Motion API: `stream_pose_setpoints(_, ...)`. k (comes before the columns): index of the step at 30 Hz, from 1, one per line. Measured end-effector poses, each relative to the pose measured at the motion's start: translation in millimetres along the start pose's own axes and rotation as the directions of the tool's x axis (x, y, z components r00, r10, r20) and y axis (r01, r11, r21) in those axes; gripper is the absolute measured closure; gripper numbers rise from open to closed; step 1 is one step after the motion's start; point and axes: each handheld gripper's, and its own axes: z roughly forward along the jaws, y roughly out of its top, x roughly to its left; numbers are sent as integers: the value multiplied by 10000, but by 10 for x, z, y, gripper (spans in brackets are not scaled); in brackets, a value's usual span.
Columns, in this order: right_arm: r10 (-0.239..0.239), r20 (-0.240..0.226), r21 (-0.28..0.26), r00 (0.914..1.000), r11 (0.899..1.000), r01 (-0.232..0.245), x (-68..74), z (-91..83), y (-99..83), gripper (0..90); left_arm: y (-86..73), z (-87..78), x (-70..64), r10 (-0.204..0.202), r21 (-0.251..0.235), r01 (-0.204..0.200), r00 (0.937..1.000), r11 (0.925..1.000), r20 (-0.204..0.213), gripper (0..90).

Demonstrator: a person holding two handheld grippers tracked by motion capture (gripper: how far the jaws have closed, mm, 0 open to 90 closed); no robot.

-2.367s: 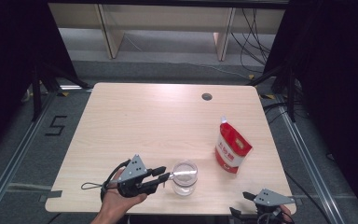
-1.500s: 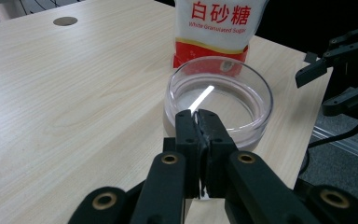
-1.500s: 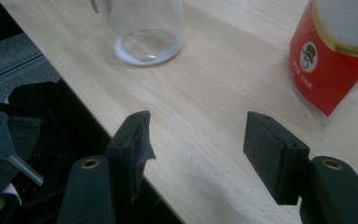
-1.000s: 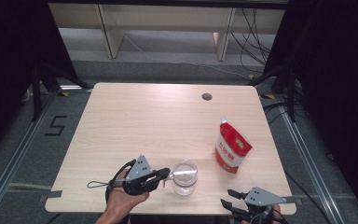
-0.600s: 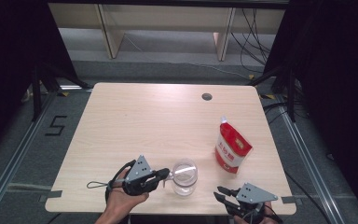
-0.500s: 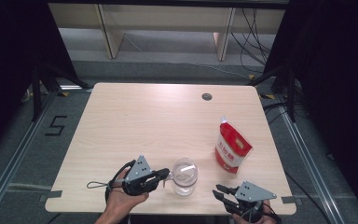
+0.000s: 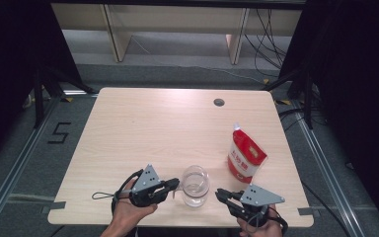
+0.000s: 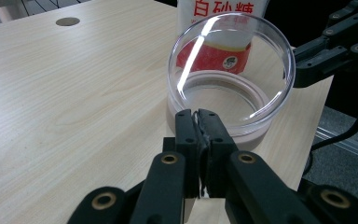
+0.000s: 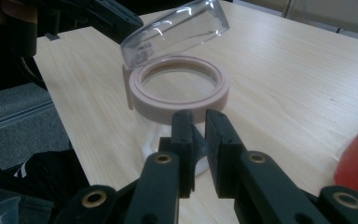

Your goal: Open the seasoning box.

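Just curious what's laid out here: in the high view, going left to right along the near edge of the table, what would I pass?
Left gripper → clear jar → right gripper → red-and-white bag.

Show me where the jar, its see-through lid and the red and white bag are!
jar (image 9: 181,89): right gripper view, on its pinkish rim.
lid (image 8: 235,56): left gripper view, on the clear flipped-up disc.
bag (image 7: 246,159): high view, on its red front.
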Motion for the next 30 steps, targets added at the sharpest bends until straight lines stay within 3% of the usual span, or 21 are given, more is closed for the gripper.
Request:
stream_pose_setpoints(4,-288,-73,2,9996,9996,288,2,82,65,832,-3,1,-5,-75,-13,75,10000,10000,-16,867)
stream_pose_setpoints(6,-281,-77,-173,9996,9995,280,3,124,88,835,-2,0,-2,-37,8,37,10000,10000,-12,866)
stream_pose_setpoints(8,-217,-163,10,9996,9998,217,-3,132,114,842,-2,-1,1,30,1,-30,10000,10000,-17,866)
stream_pose_setpoints(13,-327,-256,-109,9991,9994,324,-11,184,146,869,-4,0,-15,-146,-46,146,9999,9999,-13,853)
stream_pose_setpoints(14,-313,-446,-68,9985,9995,311,-7,192,149,875,1,-2,-2,110,-57,-110,9999,9999,10,850)
stream_pose_setpoints(18,-541,-465,-161,9975,9984,534,-1,208,165,897,-5,-1,-11,-152,-85,153,9998,9998,92,830)
stream_pose_setpoints(21,-523,-587,-152,9969,9986,514,7,222,171,900,-12,-18,-8,-370,-145,370,9993,9992,1,745)
stream_pose_setpoints(24,-560,-536,-179,9970,9983,551,3,225,181,900,-18,-71,-1,-23,-313,18,9998,9995,-174,615)
stream_pose_setpoints(26,-545,-500,-356,9973,9980,527,8,237,188,900,-37,-107,-2,-392,-125,390,9991,9992,-167,532)
stream_pose_setpoints(30,-546,-533,-328,9971,9981,529,17,249,202,900,-124,-138,11,-552,118,555,9982,9984,-248,394)
